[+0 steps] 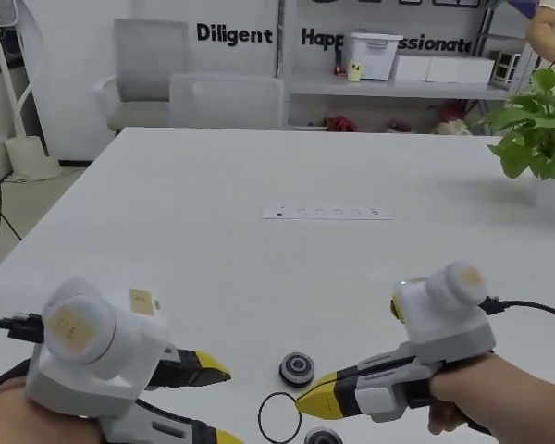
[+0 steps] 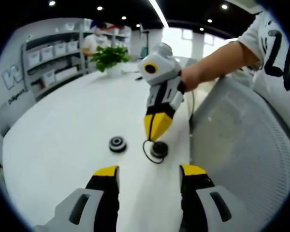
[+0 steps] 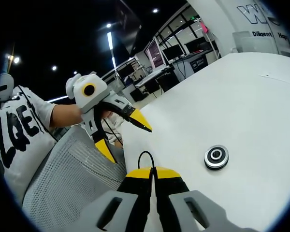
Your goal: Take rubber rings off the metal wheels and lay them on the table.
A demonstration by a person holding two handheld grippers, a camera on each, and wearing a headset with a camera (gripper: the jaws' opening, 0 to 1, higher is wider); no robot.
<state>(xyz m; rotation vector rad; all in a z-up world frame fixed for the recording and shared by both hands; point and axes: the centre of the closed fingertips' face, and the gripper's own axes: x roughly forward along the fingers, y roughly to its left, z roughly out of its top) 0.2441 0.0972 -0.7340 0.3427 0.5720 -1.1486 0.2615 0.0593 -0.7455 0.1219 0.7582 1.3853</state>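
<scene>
Pinching one rubber ring (image 1: 260,418) in my clenched right gripper (image 1: 305,399), I judge it nearly off the near wheel (image 1: 322,437); the far wheel (image 1: 297,367) looks untouched, and my left gripper (image 1: 228,405) gapes empty.

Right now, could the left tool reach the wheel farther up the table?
Probably yes: the left tool is open with nothing between it and that wheel; the right tool holds the rubber ring beside the other wheel.
</scene>
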